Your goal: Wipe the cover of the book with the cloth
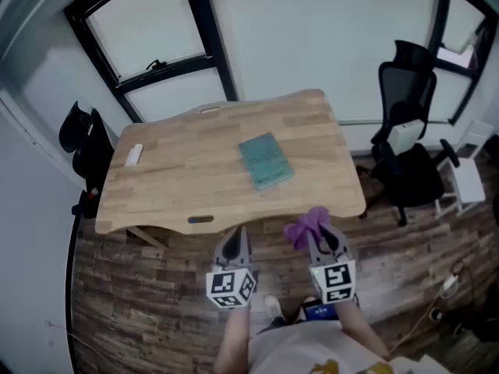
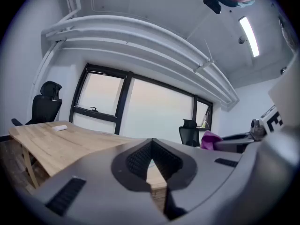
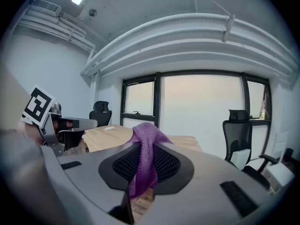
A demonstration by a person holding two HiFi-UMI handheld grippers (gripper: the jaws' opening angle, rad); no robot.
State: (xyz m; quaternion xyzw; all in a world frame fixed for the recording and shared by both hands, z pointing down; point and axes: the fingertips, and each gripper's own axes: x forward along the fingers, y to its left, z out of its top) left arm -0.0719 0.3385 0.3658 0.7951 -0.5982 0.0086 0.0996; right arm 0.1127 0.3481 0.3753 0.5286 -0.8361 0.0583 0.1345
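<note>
The right hand-held gripper point(image 1: 323, 241) is clamping a purple cloth point(image 3: 145, 159), its jaws pressing on fabric that is bunching above the tips and hanging below them. The left hand-held gripper point(image 1: 234, 246) is keeping its jaws together with nothing between them. Both are hovering just off the near edge of the wooden table point(image 1: 179, 181). The teal book point(image 1: 266, 160) is lying flat on the table at about 12 o'clock from the grippers, well apart from them. A small white object point(image 1: 134, 154) is resting at 10 o'clock, and a black office chair point(image 1: 409, 166) is standing at 2 o'clock.
</note>
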